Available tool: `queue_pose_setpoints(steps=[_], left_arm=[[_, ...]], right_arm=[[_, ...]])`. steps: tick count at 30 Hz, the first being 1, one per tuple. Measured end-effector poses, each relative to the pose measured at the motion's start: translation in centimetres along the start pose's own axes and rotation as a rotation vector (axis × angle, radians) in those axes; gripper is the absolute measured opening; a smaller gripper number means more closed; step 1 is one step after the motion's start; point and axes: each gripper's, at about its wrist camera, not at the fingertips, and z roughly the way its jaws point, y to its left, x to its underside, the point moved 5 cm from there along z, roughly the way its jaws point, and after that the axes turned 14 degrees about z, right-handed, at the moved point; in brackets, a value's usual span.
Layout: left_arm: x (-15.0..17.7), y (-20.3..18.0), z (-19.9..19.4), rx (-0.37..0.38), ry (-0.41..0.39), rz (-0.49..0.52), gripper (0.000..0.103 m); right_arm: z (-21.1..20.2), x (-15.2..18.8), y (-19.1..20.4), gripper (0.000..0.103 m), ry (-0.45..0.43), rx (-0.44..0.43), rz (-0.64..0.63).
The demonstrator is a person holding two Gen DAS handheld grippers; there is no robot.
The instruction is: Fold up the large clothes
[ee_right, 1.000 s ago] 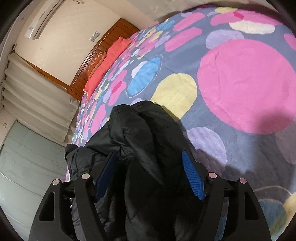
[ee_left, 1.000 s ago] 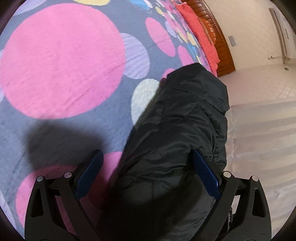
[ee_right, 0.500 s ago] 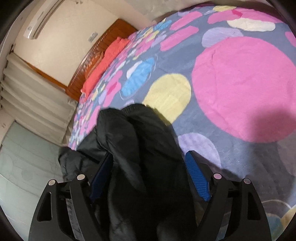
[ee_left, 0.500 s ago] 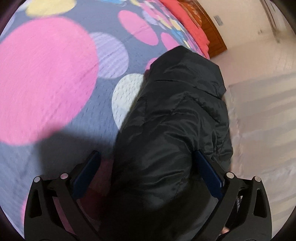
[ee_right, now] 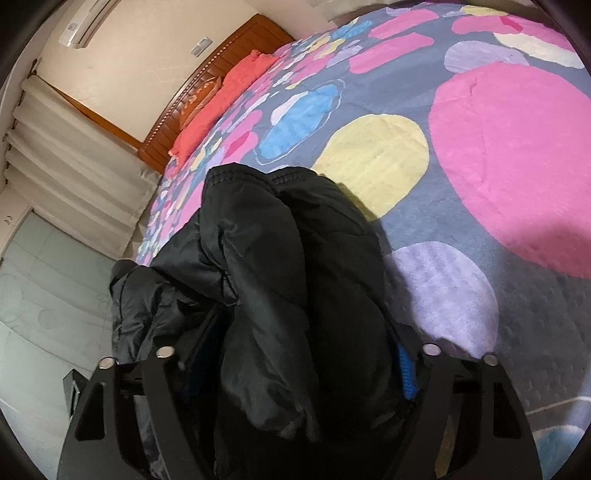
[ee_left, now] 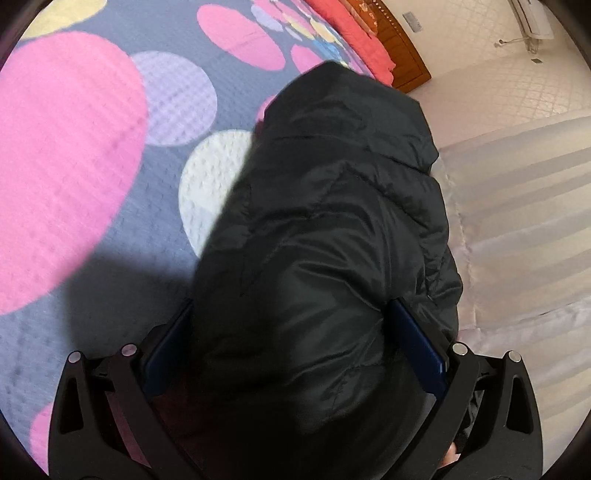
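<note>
A black puffer jacket (ee_left: 332, 229) lies bunched on a bed with a grey bedspread (ee_left: 110, 229) dotted with pink, lilac and white circles. My left gripper (ee_left: 291, 332) is wide open, its blue-padded fingers (ee_left: 417, 339) straddling the jacket's thick bulk. In the right wrist view the same jacket (ee_right: 288, 280) is folded over itself near the bed's edge. My right gripper (ee_right: 299, 354) is also open around it, with one blue pad (ee_right: 406, 373) showing at the right; the left pad is mostly hidden by fabric.
A wooden headboard (ee_right: 207, 88) and red pillows (ee_right: 221, 103) are at the far end of the bed. Pale curtains (ee_right: 74, 162) and an air conditioner (ee_right: 85, 22) are on the wall. The bed edge drops to a pale tiled floor (ee_right: 48, 295).
Both grippers have pushed further forward over the jacket, so more black fabric fills the space between the fingers. The jaws have stayed open.
</note>
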Motion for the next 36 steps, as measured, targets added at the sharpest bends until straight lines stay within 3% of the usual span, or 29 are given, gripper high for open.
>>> queue_pose_setpoints(steps=[4, 13, 22, 36], left_arm=[[0.1, 0.0, -0.1, 0.010, -0.006, -0.018, 0.088], [1.0, -1.1, -1.5, -0.003, -0.024, 0.032, 0.068], [-1.0, -0.2, -4.7, -0.007, -0.050, 0.060, 0.063], [-6.4, 5.4, -8.8, -0.063, -0.116, 0.053, 0.062]], right_arm=[[0.1, 0.4, -0.2, 0.050, 0.001, -0.014, 0.018], [-0.7, 1.3, 0.1, 0.032, -0.015, -0.062, 0.032], [-0.4, 3.0, 2.9, 0.029, 0.002, -0.134, 0.027], [7.2, 4.8, 10.8, 0.028, 0.096, -0.222, 0.022]])
